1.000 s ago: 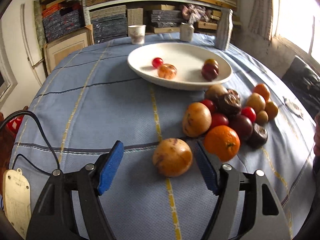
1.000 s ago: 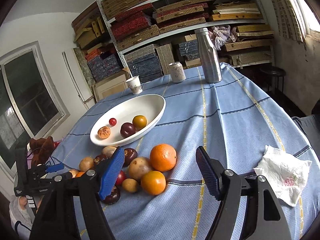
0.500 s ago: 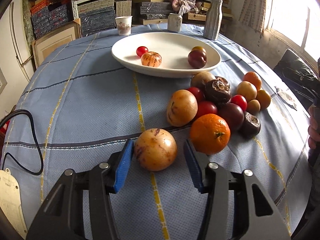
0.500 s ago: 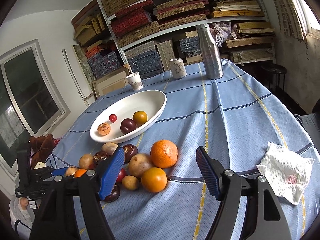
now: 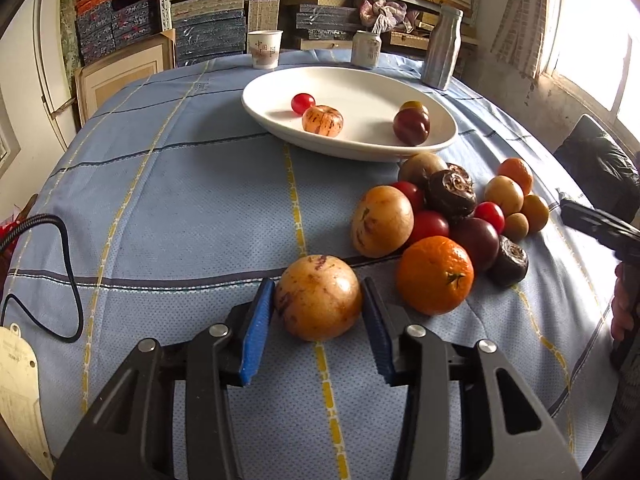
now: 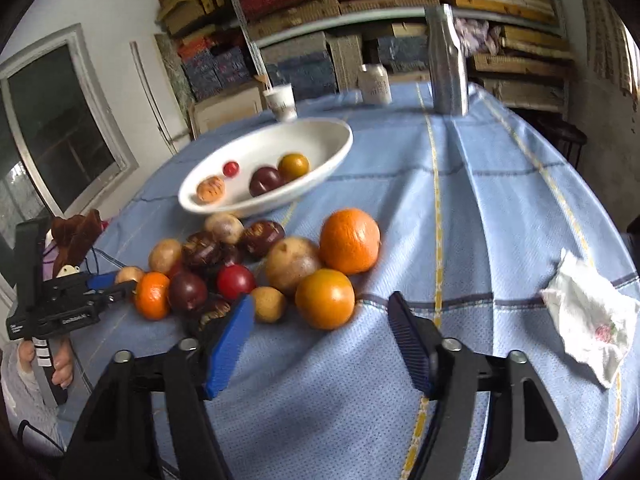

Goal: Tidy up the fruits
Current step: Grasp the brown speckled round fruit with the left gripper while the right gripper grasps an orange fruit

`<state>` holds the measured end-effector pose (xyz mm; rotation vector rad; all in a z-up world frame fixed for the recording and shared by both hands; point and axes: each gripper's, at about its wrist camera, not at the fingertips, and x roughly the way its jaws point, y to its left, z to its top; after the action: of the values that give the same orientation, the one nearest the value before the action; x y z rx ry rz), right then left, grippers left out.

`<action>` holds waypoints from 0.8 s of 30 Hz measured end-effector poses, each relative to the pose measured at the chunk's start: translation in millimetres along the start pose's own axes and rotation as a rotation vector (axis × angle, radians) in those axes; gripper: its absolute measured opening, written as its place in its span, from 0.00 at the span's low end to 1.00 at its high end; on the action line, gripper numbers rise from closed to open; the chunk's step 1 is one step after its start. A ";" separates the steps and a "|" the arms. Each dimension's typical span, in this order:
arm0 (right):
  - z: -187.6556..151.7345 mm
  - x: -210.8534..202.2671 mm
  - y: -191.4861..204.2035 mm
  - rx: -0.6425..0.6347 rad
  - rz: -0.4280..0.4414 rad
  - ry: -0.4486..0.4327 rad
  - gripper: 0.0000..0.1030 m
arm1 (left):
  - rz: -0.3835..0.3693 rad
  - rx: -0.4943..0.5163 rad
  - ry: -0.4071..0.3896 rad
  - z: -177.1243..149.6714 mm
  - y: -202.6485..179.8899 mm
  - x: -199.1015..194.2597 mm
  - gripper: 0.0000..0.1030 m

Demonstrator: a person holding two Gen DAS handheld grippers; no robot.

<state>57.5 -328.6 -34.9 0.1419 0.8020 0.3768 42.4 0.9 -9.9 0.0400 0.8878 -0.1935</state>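
In the left wrist view my left gripper (image 5: 318,320) is shut on a tan, purple-streaked round fruit (image 5: 318,298) that rests on the blue tablecloth. An orange (image 5: 435,275) and a pile of mixed fruits (image 5: 460,208) lie just right of it. The white oval bowl (image 5: 360,148) beyond holds several fruits. In the right wrist view my right gripper (image 6: 320,340) is open and empty, just in front of an orange-yellow fruit (image 6: 325,298) at the pile's near edge. A big orange (image 6: 349,240) sits behind it, and the bowl (image 6: 320,178) is farther back.
A paper cup (image 5: 264,49), a can (image 5: 366,49) and a metal bottle (image 5: 442,53) stand at the table's far edge. A crumpled napkin (image 6: 588,316) lies right of my right gripper. A black cable (image 5: 64,280) lies at the left. Shelves fill the back wall.
My left gripper moved forward around the tan fruit and closed on it. My right gripper moved closer to the fruit pile and stayed open.
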 end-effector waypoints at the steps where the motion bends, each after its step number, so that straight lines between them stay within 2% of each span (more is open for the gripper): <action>1: 0.2 5.7 -0.8 0.002 0.004 0.030 0.53 | -0.001 0.001 0.001 0.2 -0.2 0.2 0.42; 2: 0.2 9.5 -0.6 -0.001 0.004 0.046 0.47 | -0.001 0.001 0.003 0.5 -0.2 0.6 0.42; 7: 5.4 18.4 9.2 -0.064 -0.052 0.051 0.47 | -0.005 0.001 0.007 0.4 -0.9 2.0 0.42; 10: 6.8 27.5 9.0 -0.068 -0.054 0.081 0.46 | -0.007 0.003 0.014 0.7 -1.1 4.0 0.42; 14: 6.9 30.8 6.1 -0.058 -0.037 0.100 0.38 | -0.009 0.003 0.014 0.3 -1.0 4.2 0.42; 18: 6.6 28.0 3.1 -0.047 -0.029 0.090 0.36 | -0.002 0.000 0.001 1.4 -1.1 2.4 0.42; 24: 9.9 4.7 1.7 -0.020 -0.003 0.007 0.36 | 0.020 -0.007 -0.061 18.4 -0.4 -13.6 0.42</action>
<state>67.2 -325.1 -30.8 0.1211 0.8052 0.3826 48.1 0.4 12.2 0.0365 0.8268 -0.1727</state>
